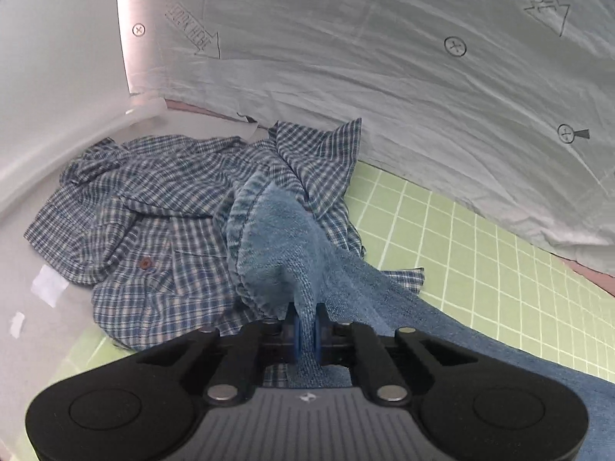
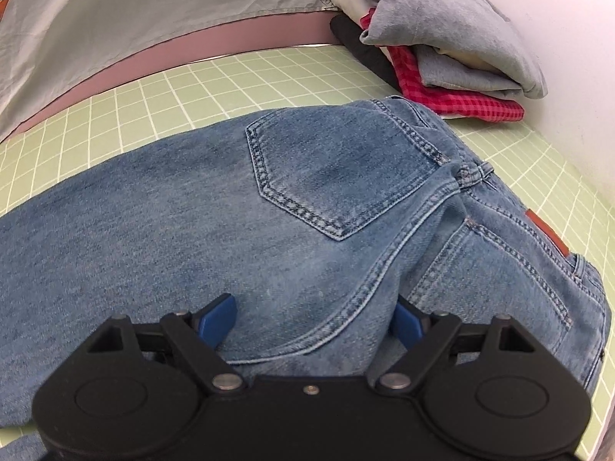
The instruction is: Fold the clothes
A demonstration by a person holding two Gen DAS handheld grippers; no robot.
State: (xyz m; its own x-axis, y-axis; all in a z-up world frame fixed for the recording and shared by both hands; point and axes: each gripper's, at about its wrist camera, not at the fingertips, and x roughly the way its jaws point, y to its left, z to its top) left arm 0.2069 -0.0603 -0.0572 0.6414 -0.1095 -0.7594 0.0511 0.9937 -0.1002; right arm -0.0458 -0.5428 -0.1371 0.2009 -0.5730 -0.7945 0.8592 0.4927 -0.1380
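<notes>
Light blue jeans [image 2: 307, 207] lie flat on the green grid mat [image 2: 161, 88], back pocket up, waistband toward the right. My right gripper [image 2: 313, 317] is open, its blue pads [image 2: 219, 317] spread wide over the seat of the jeans, holding nothing. In the left wrist view, my left gripper [image 1: 306, 332] is shut on a leg end of the jeans [image 1: 276, 242], which stands lifted in front of the camera. The rest of that leg trails off to the lower right.
A crumpled blue plaid shirt [image 1: 153, 207] lies on the mat behind the lifted leg. A stack of folded clothes [image 2: 434, 42], grey on top and red check below, sits at the far right. A white sheet with printed marks [image 1: 384, 57] hangs along the back.
</notes>
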